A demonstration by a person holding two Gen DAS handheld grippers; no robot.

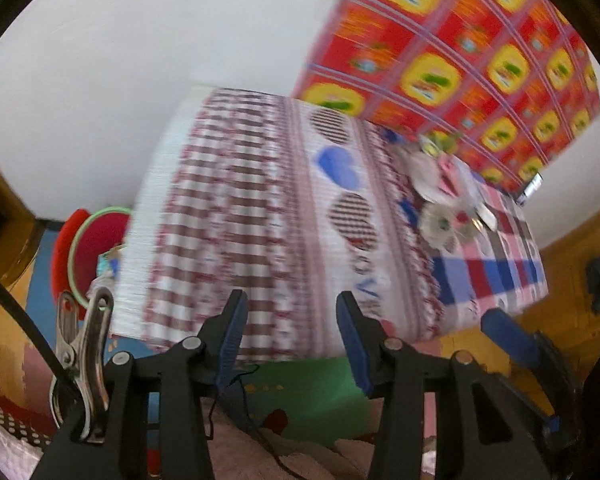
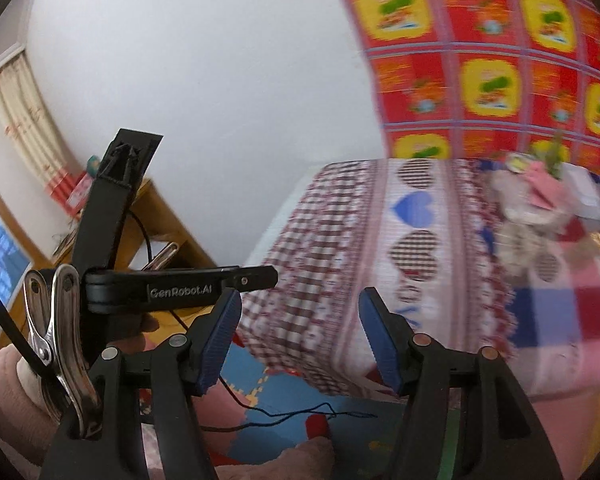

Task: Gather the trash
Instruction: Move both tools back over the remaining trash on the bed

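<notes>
White wall, checked cloth [image 1: 236,216], crumpled trash pile [image 1: 444,196], L gripper [image 1: 292,340] & R gripper [image 2: 300,340] jaws wide, empty

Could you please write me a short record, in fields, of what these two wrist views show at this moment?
setting: table under a checked tablecloth with heart prints, white wall behind
trash: blurred pile of scraps at the table's far right side
backdrop: red and yellow patterned sheet behind the pile
left claw: open, nothing between its pads
right claw: open, nothing between its pads
floor: coloured foam mat

White wall [image 1: 120,80] — foam-mat floor [image 2: 284,400], draped table [image 1: 260,220]
</notes>
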